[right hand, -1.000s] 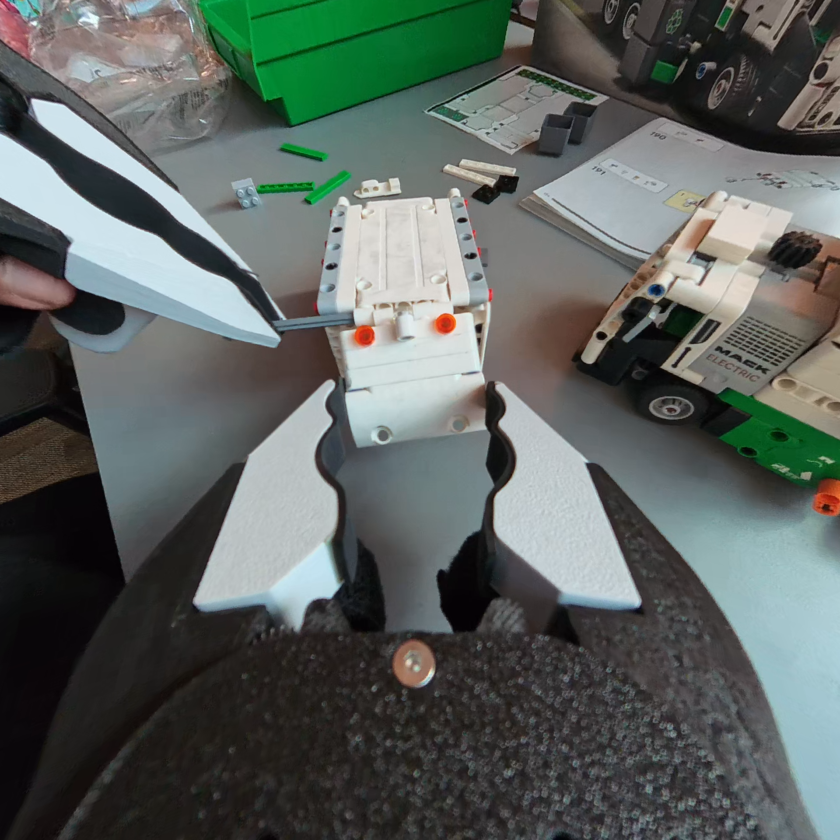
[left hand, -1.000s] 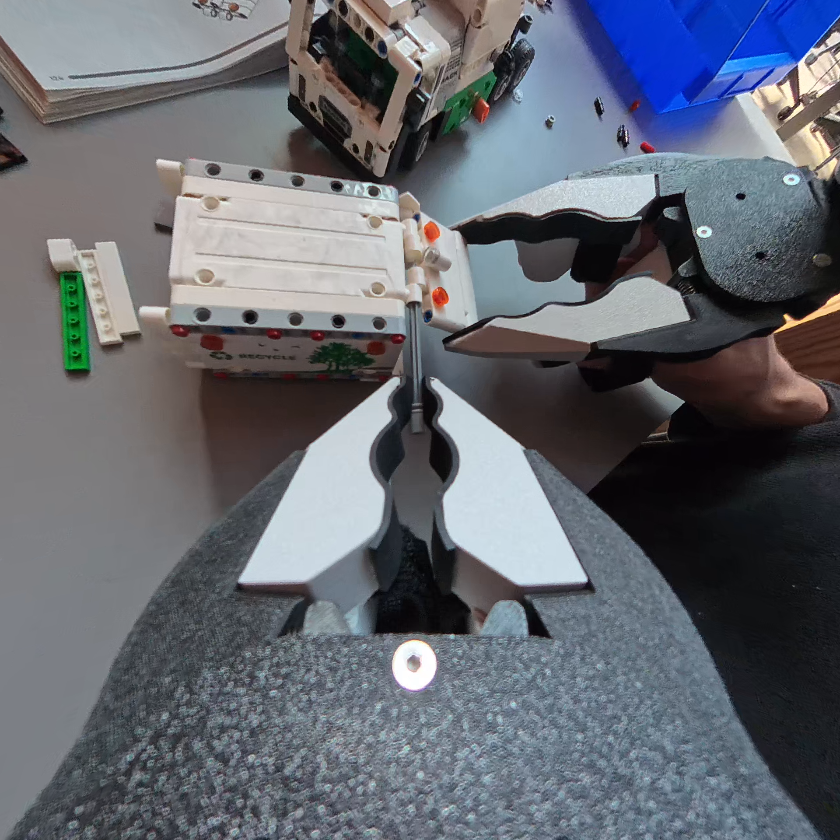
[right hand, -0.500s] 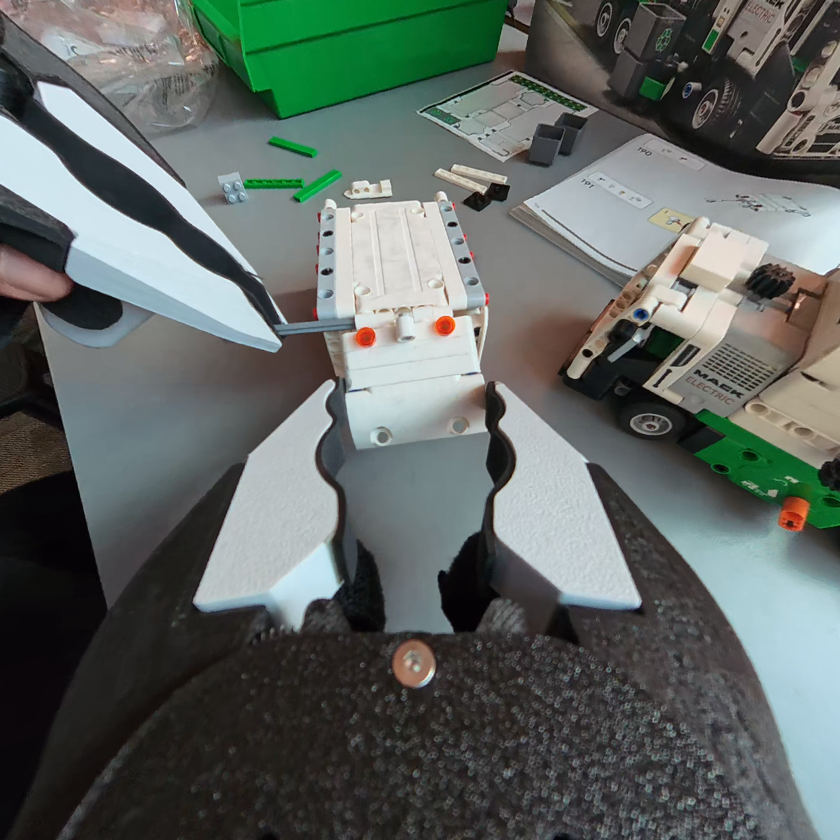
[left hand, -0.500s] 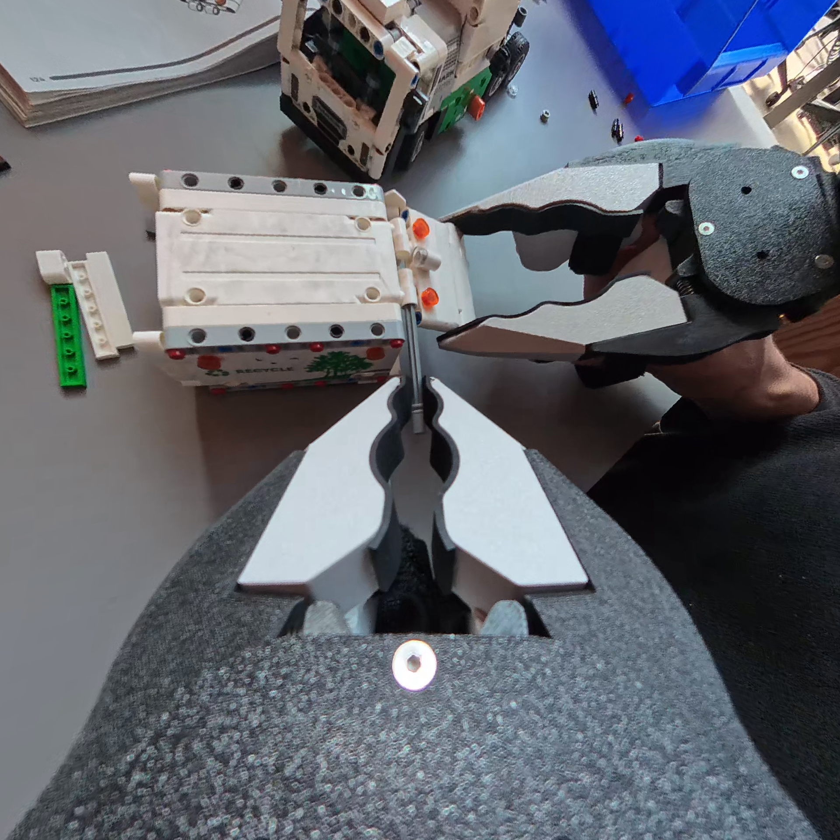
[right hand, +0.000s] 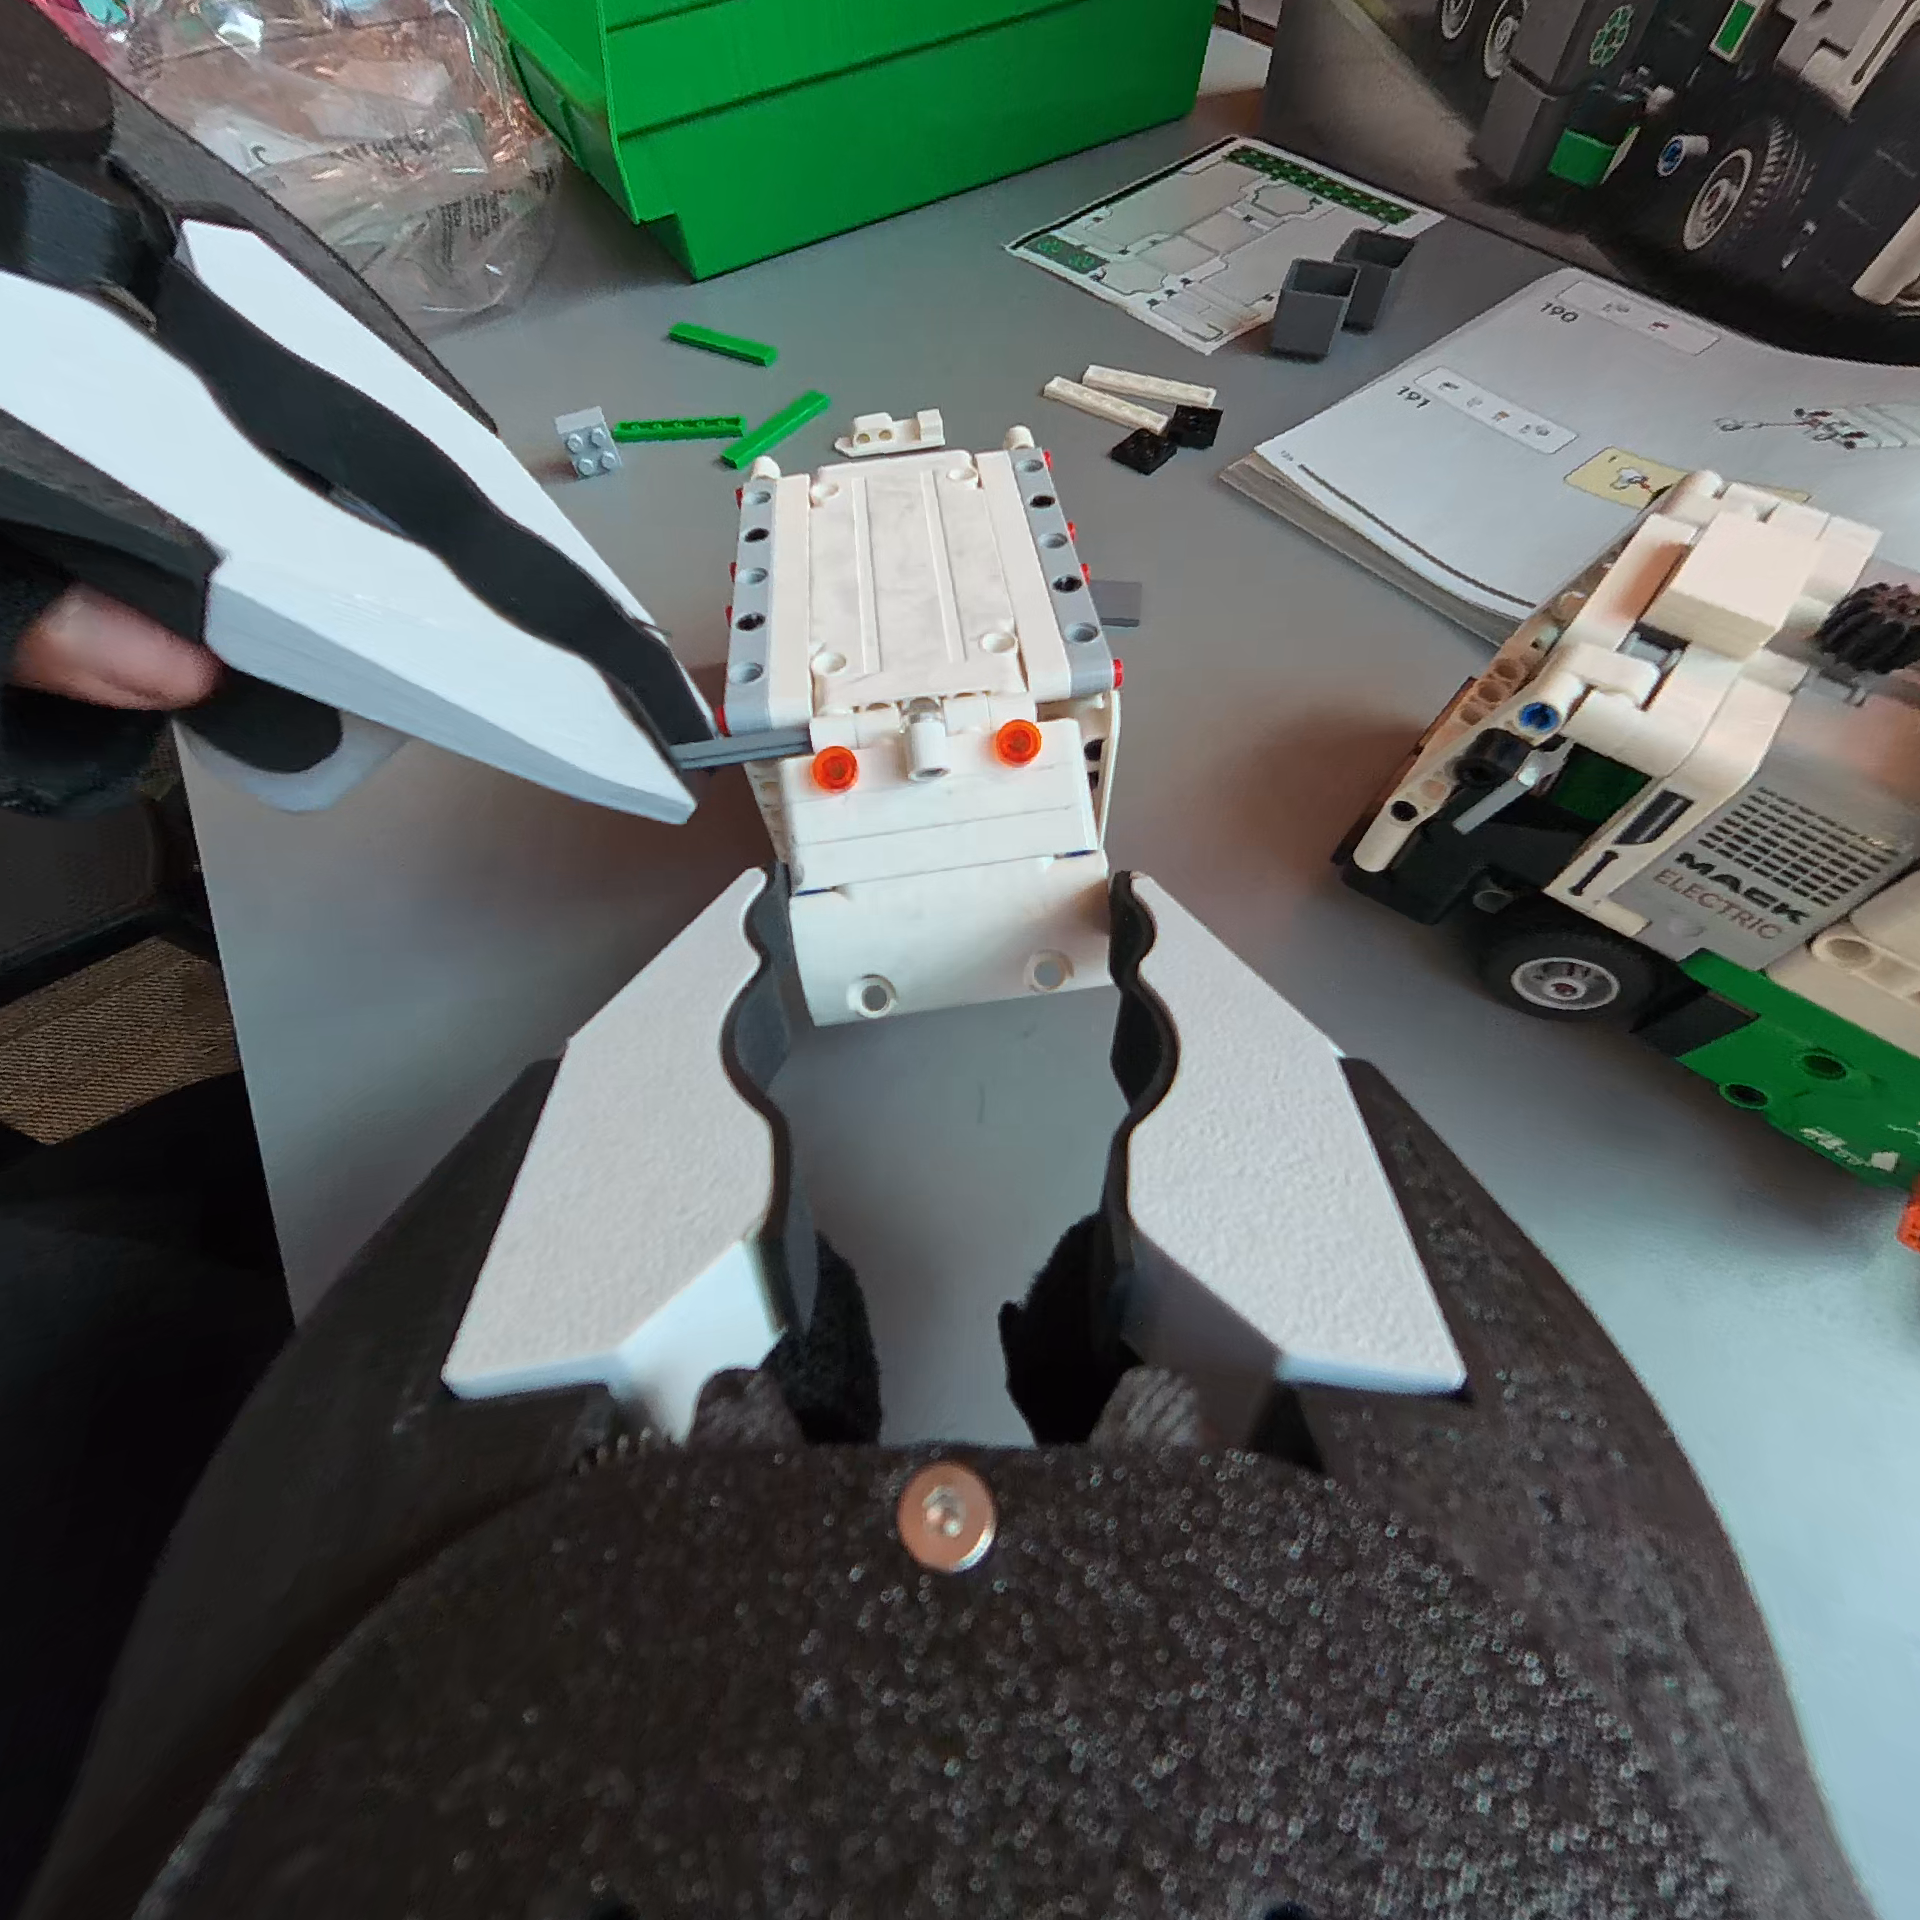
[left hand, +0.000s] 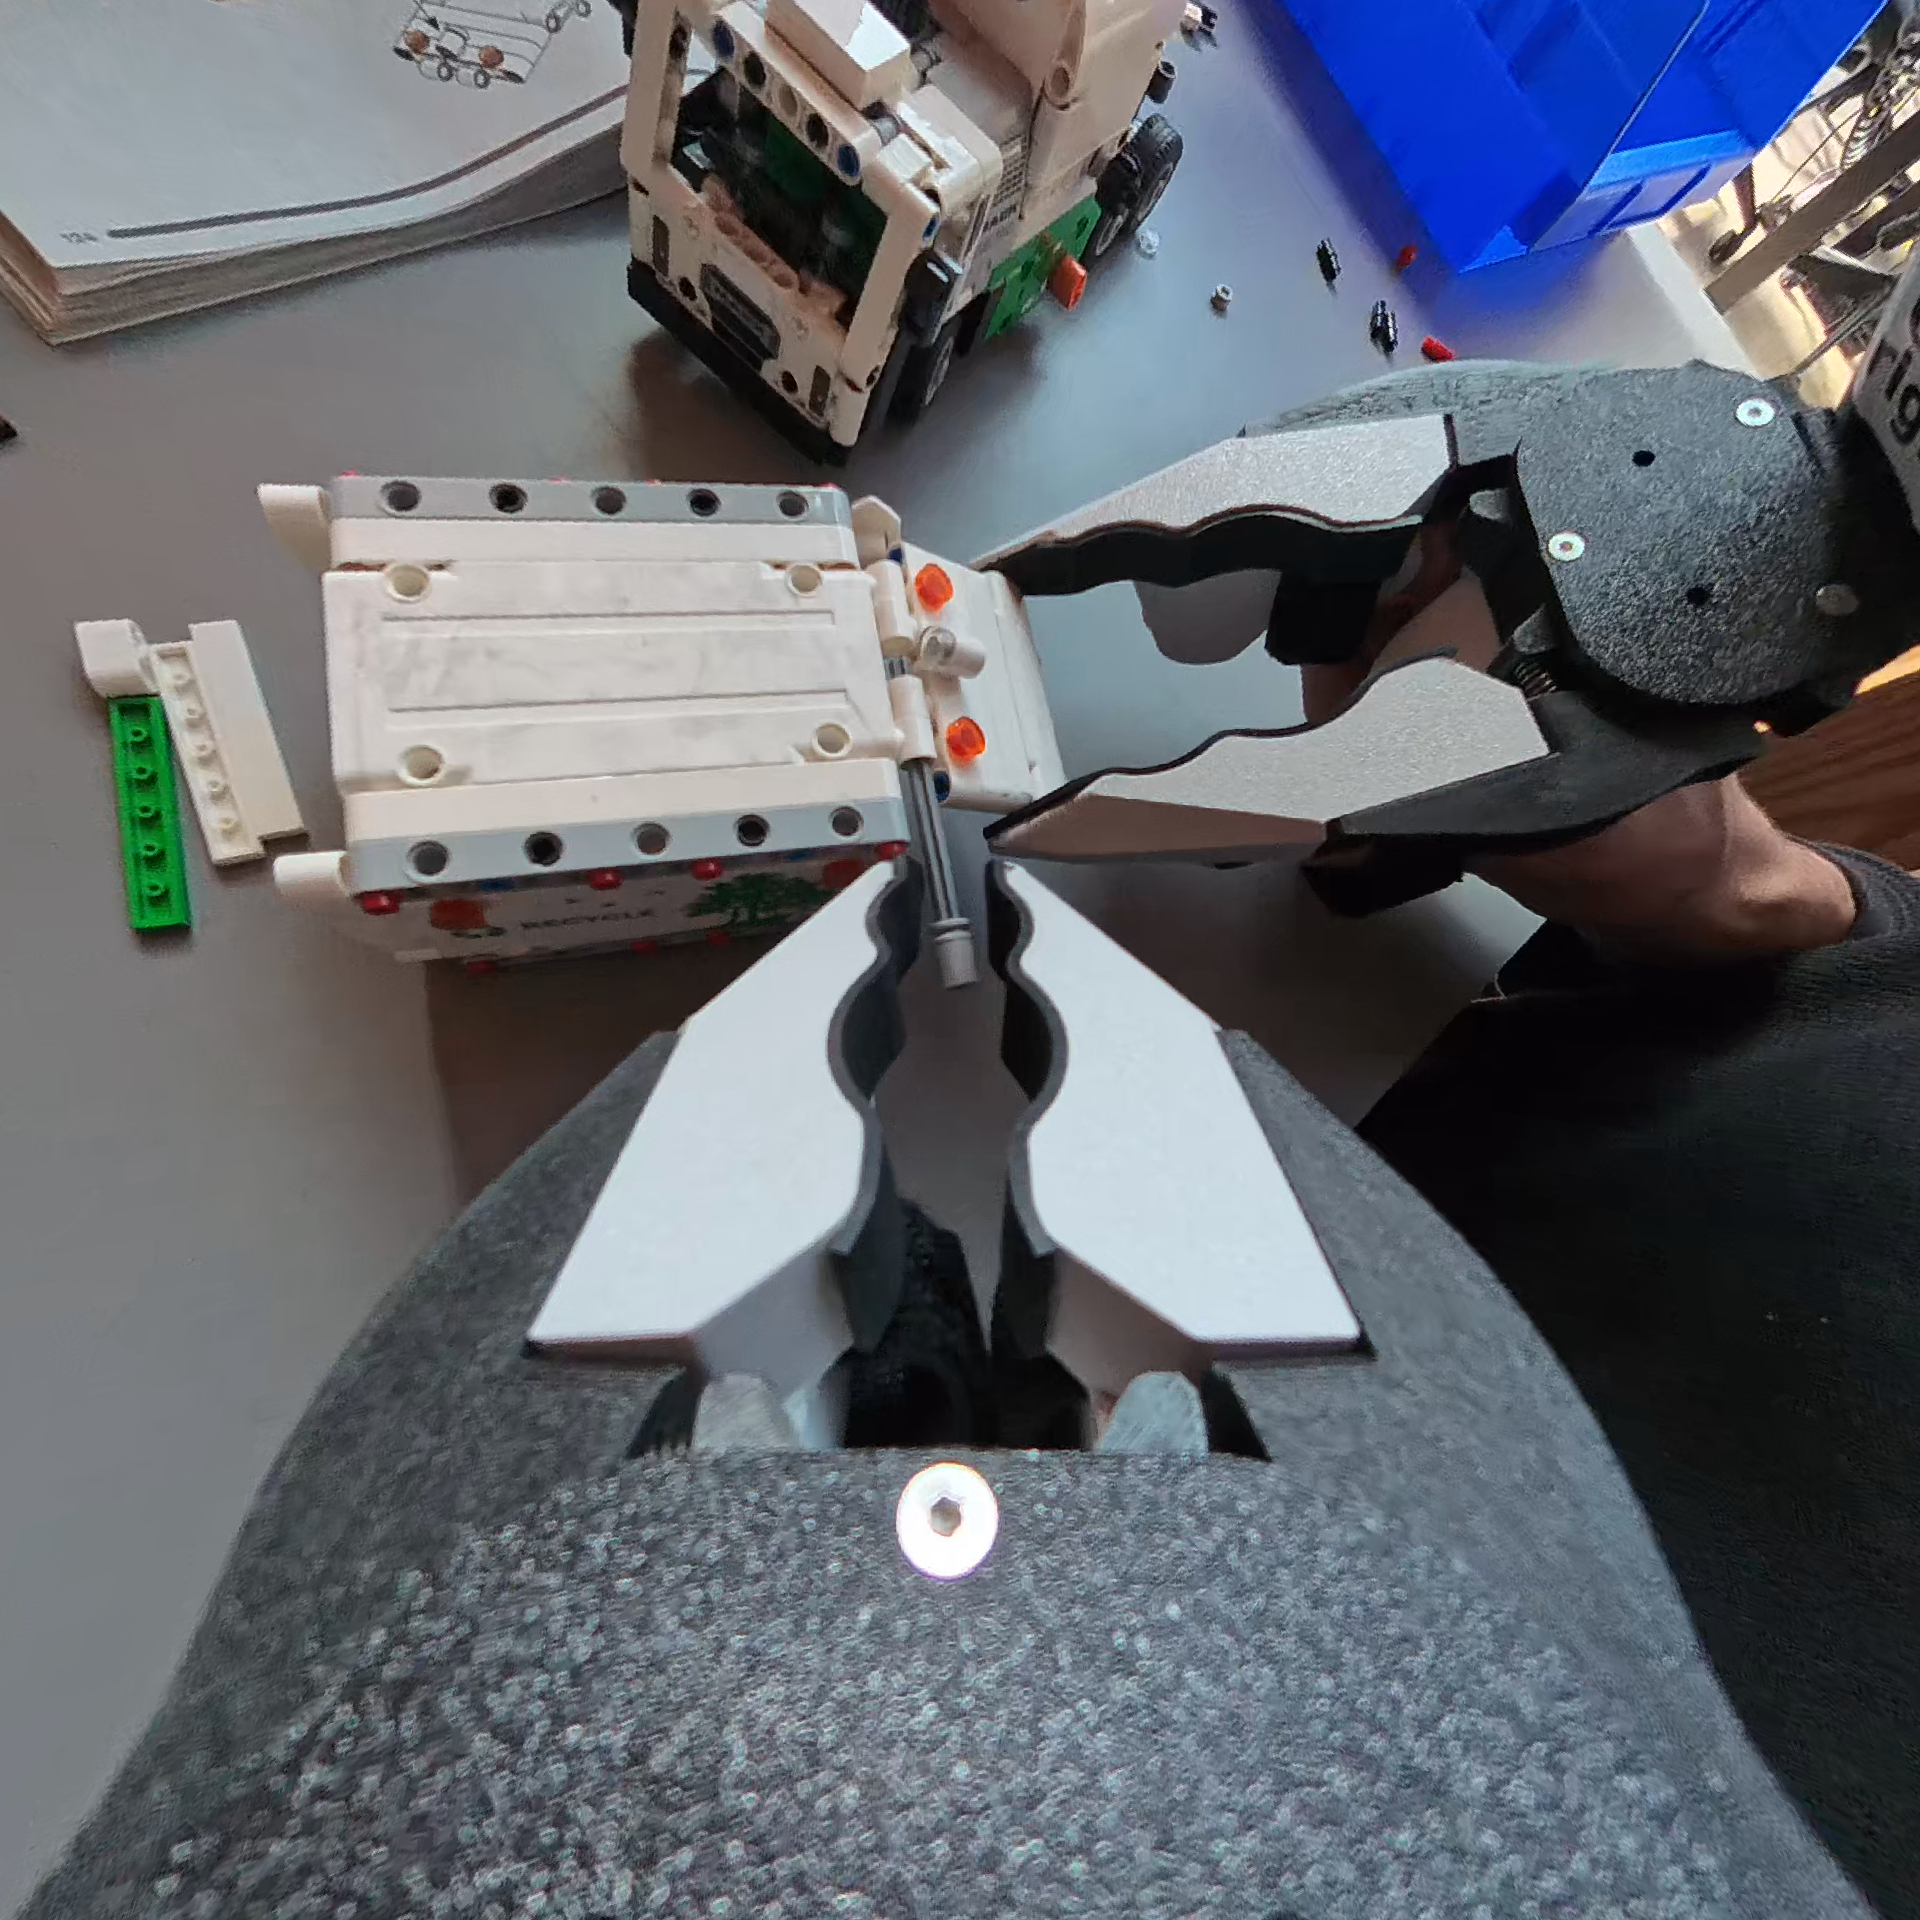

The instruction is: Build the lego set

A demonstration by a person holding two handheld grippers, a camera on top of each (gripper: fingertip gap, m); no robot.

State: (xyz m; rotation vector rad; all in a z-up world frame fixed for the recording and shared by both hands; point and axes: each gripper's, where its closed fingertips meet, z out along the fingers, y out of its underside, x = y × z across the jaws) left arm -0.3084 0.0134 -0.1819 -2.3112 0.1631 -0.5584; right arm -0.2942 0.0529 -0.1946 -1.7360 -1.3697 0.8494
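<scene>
Right now your left tongs [left hand: 943, 883] are slightly parted: the grey axle [left hand: 940, 878] sits in the gap between the tips and neither finger visibly touches it. Its far end is plugged into the hinge end of the white container body [left hand: 613, 675]; its capped near end hangs free between your fingers.

Your right tongs [right hand: 940, 899] are wide, tips flanking the lower white block of that body on both sides. Contact is unclear, they look just beside it rather than clamped. The body sits flat on the grey table [right hand: 468, 935], straight ahead of the right tongs and ahead-left of the left ones.

Beyond the left tongs stands the white-and-green truck [left hand: 883, 208], with the instruction booklet [left hand: 260, 135] to its left. A green plate [left hand: 151, 810] and a white plate [left hand: 223, 748] lie left of the body.
</scene>
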